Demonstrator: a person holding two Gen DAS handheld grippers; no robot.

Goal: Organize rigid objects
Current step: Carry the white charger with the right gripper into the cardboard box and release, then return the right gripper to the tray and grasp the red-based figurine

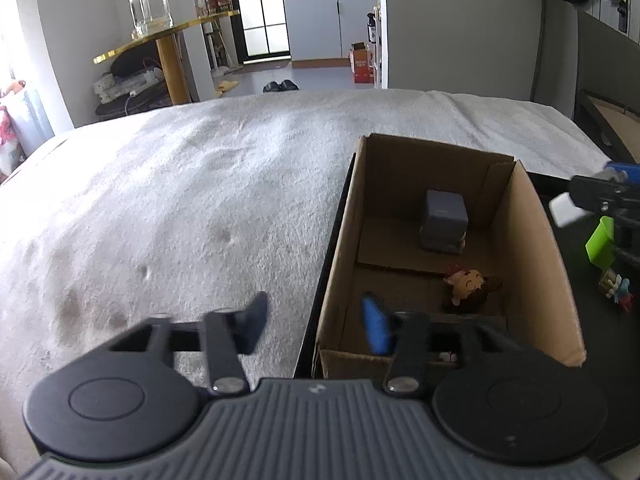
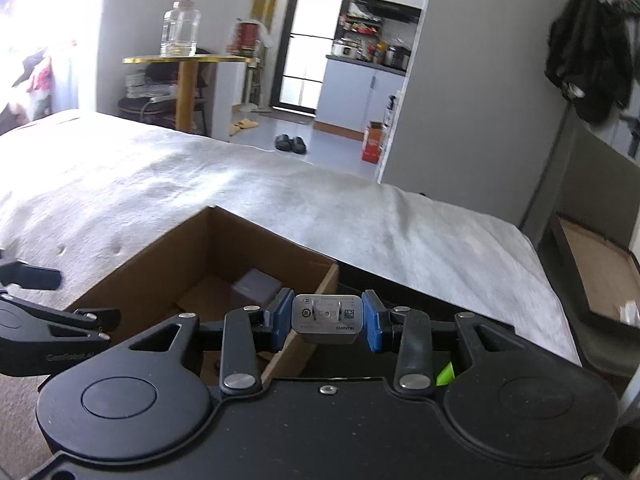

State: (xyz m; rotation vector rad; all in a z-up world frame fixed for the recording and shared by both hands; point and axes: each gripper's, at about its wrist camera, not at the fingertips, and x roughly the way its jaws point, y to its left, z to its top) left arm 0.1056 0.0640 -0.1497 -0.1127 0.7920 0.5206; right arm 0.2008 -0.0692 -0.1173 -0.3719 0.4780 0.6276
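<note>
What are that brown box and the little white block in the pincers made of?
The box looks like plain corrugated cardboard: matte brown, folded flaps, raw edges. The charger held by the right gripper seems smooth hard plastic, off-white, with printed markings and metal prongs.

Matt brown cardboard box [image 1: 532, 240]; fuzzy white cloth bedcover [image 1: 180, 200]; smooth plastic charger [image 2: 328, 318].
</note>
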